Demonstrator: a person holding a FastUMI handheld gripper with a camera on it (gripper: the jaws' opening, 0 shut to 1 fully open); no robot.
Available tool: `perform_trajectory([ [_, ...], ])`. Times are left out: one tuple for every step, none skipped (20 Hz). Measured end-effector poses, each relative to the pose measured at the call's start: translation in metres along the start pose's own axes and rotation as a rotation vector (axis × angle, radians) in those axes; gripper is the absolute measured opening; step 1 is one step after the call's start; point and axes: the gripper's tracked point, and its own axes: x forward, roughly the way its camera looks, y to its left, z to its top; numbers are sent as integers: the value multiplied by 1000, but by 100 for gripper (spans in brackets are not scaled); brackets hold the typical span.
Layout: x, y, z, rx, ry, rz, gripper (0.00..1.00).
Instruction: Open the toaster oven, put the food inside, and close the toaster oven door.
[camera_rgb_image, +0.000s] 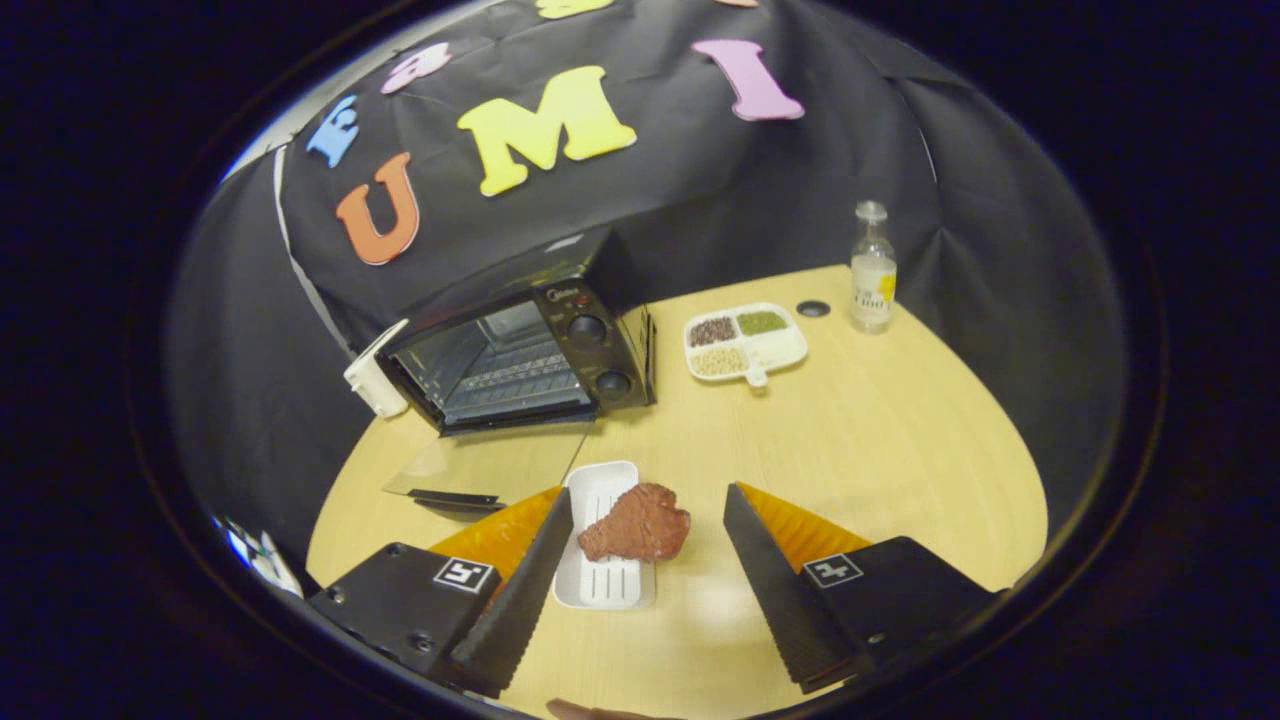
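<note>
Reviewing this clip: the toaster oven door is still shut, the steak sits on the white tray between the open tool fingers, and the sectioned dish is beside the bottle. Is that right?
Not quite. The gripper view shows the toaster oven with its glass door folded down flat on the table, so it is open. The rest stands: the steak rests on the white tray between the open tool fingers, and the sectioned dish is beside the bottle.

The table (880, 440) has a pale wood-grain top with a smooth, faintly shiny finish. On it, the toaster oven (530, 345) shows a glossy dark casing, metal wire racks inside and a clear glass door (480, 470) lying open in front. Just ahead of the oven door, the food (640, 522) looks rough and matt on a smooth white plastic tray (600, 550). The spread gripper (640, 570) fingers carry ridged, matt pads. Beyond the oven, a clear bottle (873, 268) looks glossy.
</note>
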Motion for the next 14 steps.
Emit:
perform_trajectory([
  [5, -2, -3, 27, 44, 40, 97],
  [9, -5, -5, 46, 85, 70, 94],
  [11, -8, -6, 52, 116, 93, 93],
  [15, -10, -5, 47, 135, 112, 91],
  [19, -13, -5, 45, 149, 123, 89],
  [22, -13, -7, 45, 161, 137, 84],
  [25, -11, -9, 47, 180, 159, 82],
  [27, -8, -12, 55, 197, 178, 75],
  [29, -6, -14, 57, 208, 194, 73],
  [28, -5, -15, 57, 218, 202, 69],
  [30, -5, -16, 60, 223, 204, 66],
  [33, -9, -18, 70, 232, 188, 60],
  [36, -12, -19, 83, 239, 174, 49],
  [35, -8, -23, 97, 250, 182, 37],
])
